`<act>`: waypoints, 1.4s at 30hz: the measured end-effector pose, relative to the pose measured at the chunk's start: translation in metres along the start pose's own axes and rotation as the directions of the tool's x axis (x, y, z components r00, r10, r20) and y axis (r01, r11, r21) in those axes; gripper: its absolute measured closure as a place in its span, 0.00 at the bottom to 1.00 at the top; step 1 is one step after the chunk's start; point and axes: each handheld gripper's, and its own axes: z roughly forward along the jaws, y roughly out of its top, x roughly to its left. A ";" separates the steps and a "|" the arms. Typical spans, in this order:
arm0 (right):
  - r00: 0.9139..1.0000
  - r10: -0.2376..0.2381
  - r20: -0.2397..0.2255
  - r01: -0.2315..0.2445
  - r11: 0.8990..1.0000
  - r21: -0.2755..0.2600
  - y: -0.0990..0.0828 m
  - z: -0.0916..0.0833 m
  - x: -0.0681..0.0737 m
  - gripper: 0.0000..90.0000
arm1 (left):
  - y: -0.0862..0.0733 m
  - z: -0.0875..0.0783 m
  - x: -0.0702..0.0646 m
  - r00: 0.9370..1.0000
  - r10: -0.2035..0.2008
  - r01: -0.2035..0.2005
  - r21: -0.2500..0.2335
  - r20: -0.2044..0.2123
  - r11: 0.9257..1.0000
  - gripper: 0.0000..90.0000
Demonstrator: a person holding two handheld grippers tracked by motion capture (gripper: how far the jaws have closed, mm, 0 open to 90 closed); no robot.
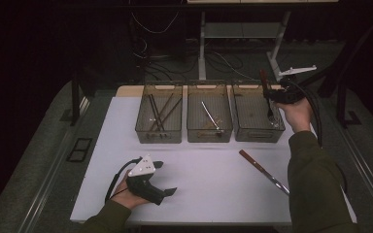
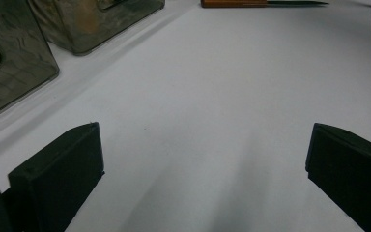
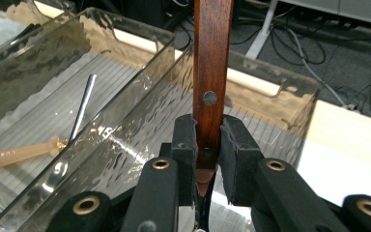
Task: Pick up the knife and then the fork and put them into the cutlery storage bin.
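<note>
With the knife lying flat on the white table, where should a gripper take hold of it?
Probably the knife's brown wooden handle, its thicker end nearer the bins. It lies flat and diagonal, so come from above, jaws straddling the handle crosswise.

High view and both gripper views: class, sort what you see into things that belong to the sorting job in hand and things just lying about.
Belonging to the job:
- right claw, shut on the wooden-handled fork
- right-hand bin beneath it
- wooden-handled knife lying on the white table
- middle bin and left bin, holding cutlery

Just lying about:
- left claw, open, idle
- floor cables
</note>
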 end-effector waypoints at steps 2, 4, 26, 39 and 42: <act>1.000 -0.002 0.000 0.002 1.000 0.011 -0.004 0.004 0.001 0.86 | 0.000 0.000 0.000 1.000 0.000 0.000 0.000 0.000 1.000 0.00; 1.000 -0.002 -0.006 0.002 1.000 0.027 -0.009 0.008 0.001 0.86 | 0.000 0.000 0.000 1.000 0.000 0.000 -0.001 0.000 1.000 0.00; 1.000 0.000 -0.014 0.002 0.992 0.126 -0.039 0.032 0.000 0.66 | 0.000 0.001 -0.001 1.000 0.004 -0.004 0.002 0.003 1.000 0.00; 0.995 0.022 -0.099 -0.016 0.998 0.065 -0.034 -0.009 0.010 0.44 | 0.000 0.001 -0.002 1.000 0.005 -0.005 0.005 -0.001 1.000 0.00; 0.995 -0.004 -0.102 0.009 0.999 0.048 -0.038 -0.022 0.016 0.41 | 0.000 0.001 -0.002 1.000 0.006 -0.006 0.006 -0.002 1.000 0.00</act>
